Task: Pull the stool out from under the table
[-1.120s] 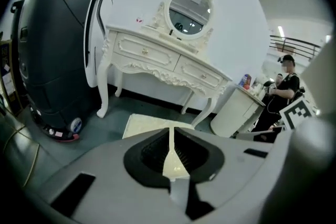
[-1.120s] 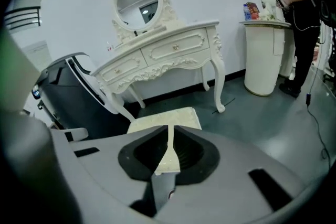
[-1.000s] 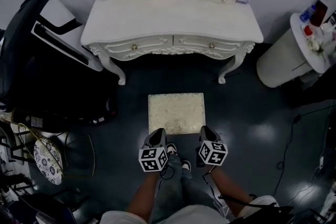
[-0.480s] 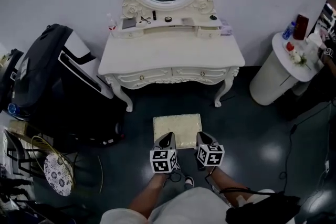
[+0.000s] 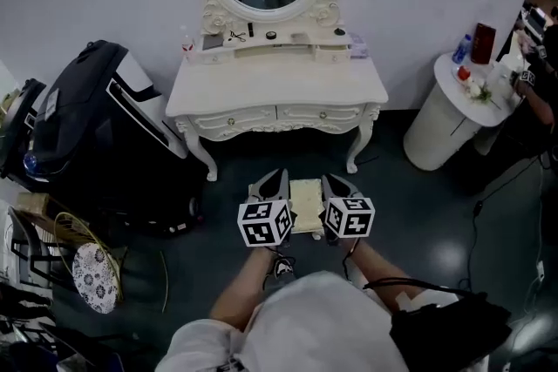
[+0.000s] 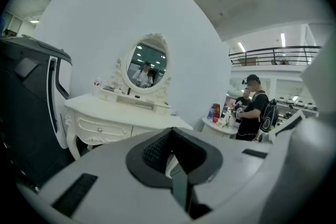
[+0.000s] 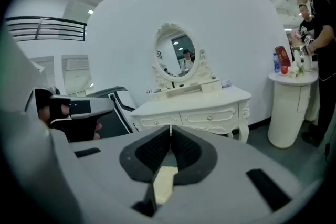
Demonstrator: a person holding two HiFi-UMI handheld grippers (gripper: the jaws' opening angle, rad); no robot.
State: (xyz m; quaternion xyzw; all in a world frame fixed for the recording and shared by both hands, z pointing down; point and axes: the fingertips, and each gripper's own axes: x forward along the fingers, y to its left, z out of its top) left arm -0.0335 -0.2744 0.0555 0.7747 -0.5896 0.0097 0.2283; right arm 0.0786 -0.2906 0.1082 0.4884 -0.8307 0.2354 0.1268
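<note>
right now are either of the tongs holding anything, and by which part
Nothing is held: left tongs and right tongs are both shut and empty; the stool stands free on the floor.

The stool (image 5: 306,203) shows only as a pale strip between the left gripper (image 5: 275,180) and the right gripper (image 5: 332,182), which cover its sides. Its legs are out of sight. The small things (image 5: 251,32) on the dressing table (image 5: 261,91) are too tiny to name. A person (image 5: 536,96) is cut off by the right edge.
</note>
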